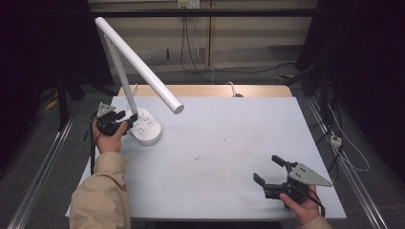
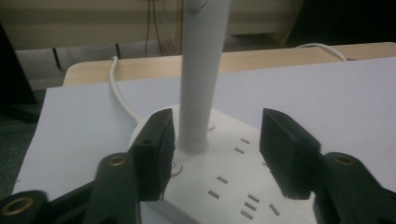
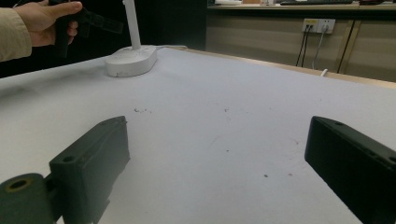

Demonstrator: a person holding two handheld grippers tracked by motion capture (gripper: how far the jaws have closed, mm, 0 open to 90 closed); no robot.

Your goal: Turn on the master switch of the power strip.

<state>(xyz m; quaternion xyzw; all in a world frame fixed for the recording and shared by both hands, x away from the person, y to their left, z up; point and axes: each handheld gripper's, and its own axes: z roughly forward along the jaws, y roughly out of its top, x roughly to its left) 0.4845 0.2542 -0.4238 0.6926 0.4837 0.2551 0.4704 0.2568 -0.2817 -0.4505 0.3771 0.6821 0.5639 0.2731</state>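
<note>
A white desk lamp stands at the table's far left on an oblong base (image 1: 145, 126) with socket slots, its stem (image 2: 201, 93) upright and its long head (image 1: 143, 67) slanting down to the right. My left gripper (image 1: 130, 117) reaches over the base, open, with the stem between its jaws (image 2: 217, 126). The left jaw is close beside the stem and the right jaw stands well apart from it. My right gripper (image 1: 265, 168) hovers low over the table's near right, open and with nothing between its fingers (image 3: 217, 135). The right gripper view also shows the lamp base (image 3: 130, 59) and the left gripper (image 3: 93, 21) far off.
A white sheet covers the table (image 1: 229, 143), and a strip of wood shows at the far edge. The lamp's white cable (image 2: 119, 88) runs off behind the base. Cables and a power strip (image 1: 335, 139) lie on the floor to the right.
</note>
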